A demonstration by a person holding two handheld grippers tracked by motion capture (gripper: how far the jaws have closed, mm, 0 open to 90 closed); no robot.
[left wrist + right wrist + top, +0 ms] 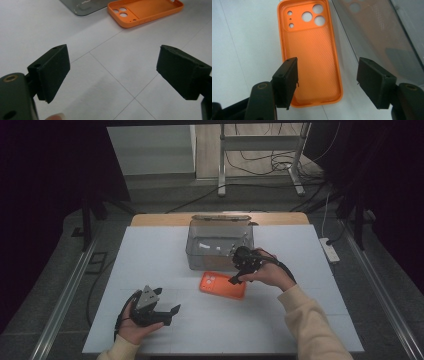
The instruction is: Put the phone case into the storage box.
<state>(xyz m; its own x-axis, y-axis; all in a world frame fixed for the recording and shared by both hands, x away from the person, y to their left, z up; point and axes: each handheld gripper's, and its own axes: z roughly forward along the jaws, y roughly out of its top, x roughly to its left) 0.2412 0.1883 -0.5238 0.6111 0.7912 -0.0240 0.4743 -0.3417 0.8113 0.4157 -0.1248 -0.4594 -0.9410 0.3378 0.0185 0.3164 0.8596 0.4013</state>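
the orange phone case (312, 57) lies hollow side up mid-tabletop, just beside the clear bin (220, 242). looks light, thin, bendy; best pinched across one long rim. the right gripper (327, 82) hovers wide open over it, empty; the left gripper (112, 72) is open, empty, near the front edge.

sleeves (310, 320): cream | jaws: black, blocky, screw holes | left gripper (167, 312): grey three-cornered plate
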